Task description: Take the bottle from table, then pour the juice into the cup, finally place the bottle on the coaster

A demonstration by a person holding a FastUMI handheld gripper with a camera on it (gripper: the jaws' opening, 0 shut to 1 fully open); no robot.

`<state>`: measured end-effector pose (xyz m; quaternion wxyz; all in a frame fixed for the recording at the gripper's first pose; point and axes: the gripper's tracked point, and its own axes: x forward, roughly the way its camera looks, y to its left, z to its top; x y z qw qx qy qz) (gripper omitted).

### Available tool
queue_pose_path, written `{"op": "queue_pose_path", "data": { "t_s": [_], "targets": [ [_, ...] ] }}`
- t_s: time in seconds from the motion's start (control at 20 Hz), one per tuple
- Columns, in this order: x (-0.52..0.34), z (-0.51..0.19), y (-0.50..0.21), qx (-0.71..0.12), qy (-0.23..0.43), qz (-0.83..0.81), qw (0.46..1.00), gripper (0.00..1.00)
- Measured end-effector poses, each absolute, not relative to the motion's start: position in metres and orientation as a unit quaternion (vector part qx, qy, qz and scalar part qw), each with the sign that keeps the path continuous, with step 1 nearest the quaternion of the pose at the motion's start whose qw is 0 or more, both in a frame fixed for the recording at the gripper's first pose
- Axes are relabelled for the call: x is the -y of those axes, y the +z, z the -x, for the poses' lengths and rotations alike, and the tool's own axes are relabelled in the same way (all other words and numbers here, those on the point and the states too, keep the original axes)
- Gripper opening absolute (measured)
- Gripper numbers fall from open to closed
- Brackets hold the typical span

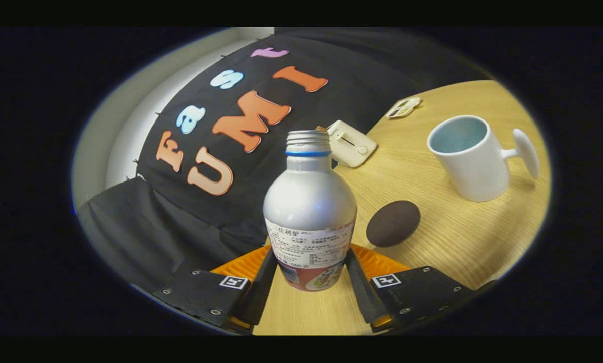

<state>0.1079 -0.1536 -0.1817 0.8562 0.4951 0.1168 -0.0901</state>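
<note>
A silver bottle (309, 206) with a blue neck ring, an uncapped threaded mouth and a paper label sits between my fingers. My gripper (311, 254) is shut on the bottle, one finger pressing each side of its lower body. The bottle's base shows above the wooden table (463, 247), which slants against the bottle, so the bottle is tilted off the table's upright. A white cup (470, 156) with a handle stands beyond the fingers to the right, and its inside looks pale. A dark round coaster (393, 223) lies flat between the bottle and the cup.
A white box-like device (351, 143) lies on the table behind the bottle, by the black cloth wall. A smaller white gadget (404, 107) lies farther back at the table's edge. The cloth wall closes off the left side.
</note>
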Motion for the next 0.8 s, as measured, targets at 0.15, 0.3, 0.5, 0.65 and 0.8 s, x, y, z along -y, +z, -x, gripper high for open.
{"op": "queue_pose_path", "data": {
  "t_s": [0.15,0.3,0.5,0.65,0.8],
  "targets": [
    [0.167,-0.108,-0.189,-0.118,-0.107,-0.522,0.838,0.74],
    [0.180,-0.105,-0.183,-0.101,-0.115,-0.560,0.815,0.74],
    [0.195,-0.104,-0.180,-0.084,-0.123,-0.603,0.784,0.74],
    [0.206,-0.096,-0.182,-0.076,-0.138,-0.630,0.761,0.74],
    [0.213,-0.101,-0.182,-0.069,-0.139,-0.662,0.734,0.74]
  ]
}}
